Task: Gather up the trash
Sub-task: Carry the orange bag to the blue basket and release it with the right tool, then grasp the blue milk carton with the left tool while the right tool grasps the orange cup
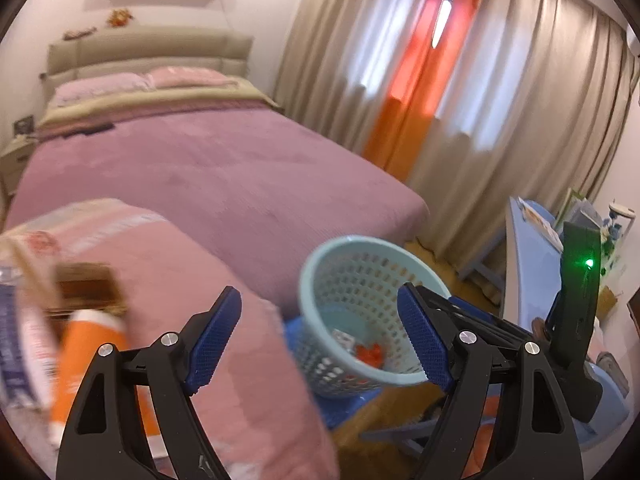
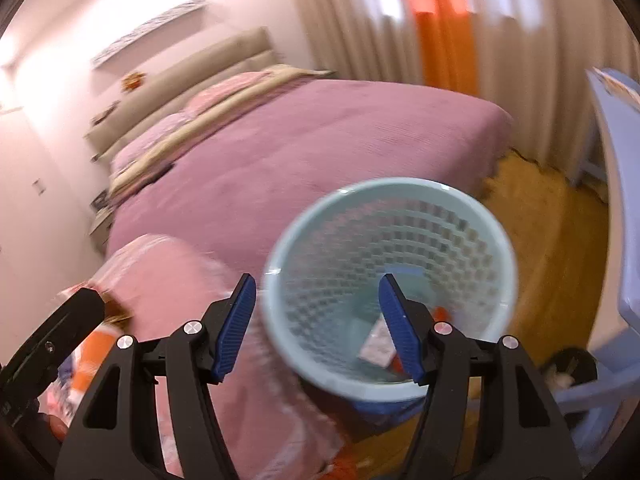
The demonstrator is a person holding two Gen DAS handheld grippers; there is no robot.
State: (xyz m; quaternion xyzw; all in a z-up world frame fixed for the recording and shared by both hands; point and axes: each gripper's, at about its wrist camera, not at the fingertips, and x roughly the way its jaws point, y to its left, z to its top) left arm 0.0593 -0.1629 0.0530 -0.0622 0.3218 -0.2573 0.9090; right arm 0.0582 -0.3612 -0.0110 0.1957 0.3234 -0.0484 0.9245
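Both tools, left (image 1: pixel 320 340) and right (image 2: pixel 316 326), are held spread and empty over the pale-blue perforated plastic wastebasket (image 2: pixel 472 216), likely because trash was dropped inside.

Right gripper (image 2: pixel 316 326): fingers spread, nothing between them. Pale blue perforated wastebasket (image 2: pixel 390 284) at 5 o'clock of frame centre, containing a white wrapper (image 2: pixel 376 346). Purple bed (image 2: pixel 304 152) at 12 o'clock.

Pale-blue mesh bin (image 2: pixel 390 280) upright — scraps (image 2: pixel 378 346) inside.
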